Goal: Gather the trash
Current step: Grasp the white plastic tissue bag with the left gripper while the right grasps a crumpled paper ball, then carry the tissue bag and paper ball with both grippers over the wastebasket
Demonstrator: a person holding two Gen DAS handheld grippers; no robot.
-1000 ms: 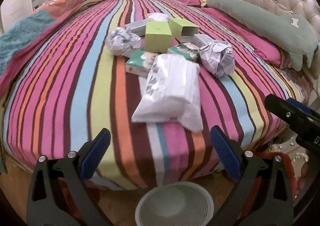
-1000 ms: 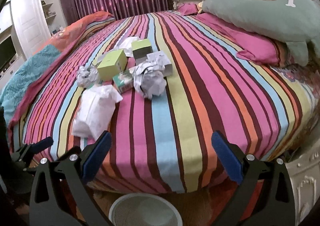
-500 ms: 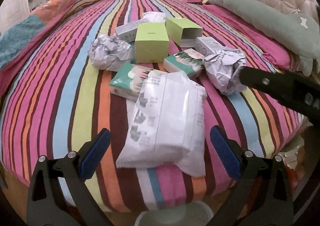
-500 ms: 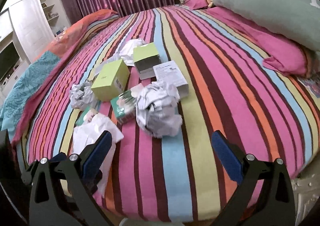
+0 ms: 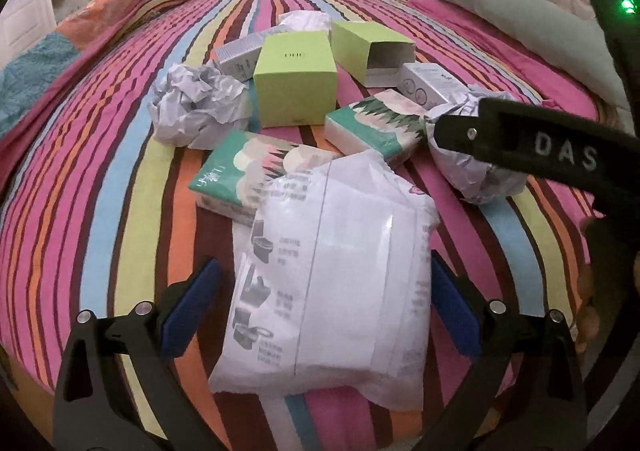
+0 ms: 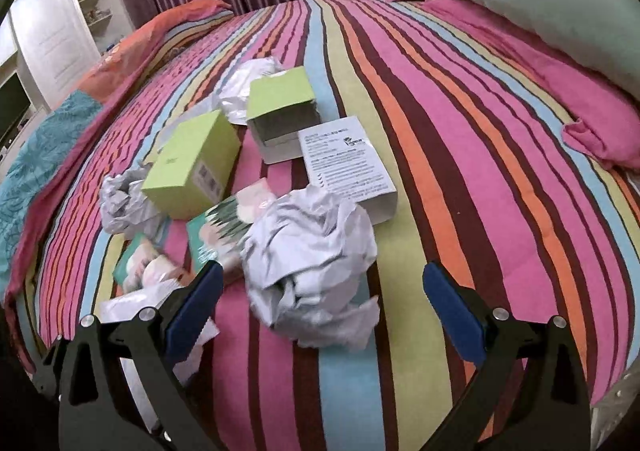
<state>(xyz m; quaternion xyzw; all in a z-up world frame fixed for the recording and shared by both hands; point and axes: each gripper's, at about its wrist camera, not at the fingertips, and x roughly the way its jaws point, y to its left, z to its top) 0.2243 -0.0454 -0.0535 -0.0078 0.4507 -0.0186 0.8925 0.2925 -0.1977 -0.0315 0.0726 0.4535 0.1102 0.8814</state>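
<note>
We see left gripper (image 5: pixel 324 303) wide open around white pack (image 5: pixel 332 283) lower centre, right gripper (image 6: pixel 320 303) wide open around paper ball (image 6: pixel 312 267), nothing gripped

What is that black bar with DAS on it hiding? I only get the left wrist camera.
Observer: A crumpled paper ball. The right wrist view shows it whole, lying on the striped bedspread.
Operator: Is the right gripper squeezing it?
Observer: No. The right gripper is open, with a blue pad on each side of the ball and a gap showing on both sides.
Operator: What's way off to the left of the bed?
Observer: A dark screen beside a white cabinet.
</note>
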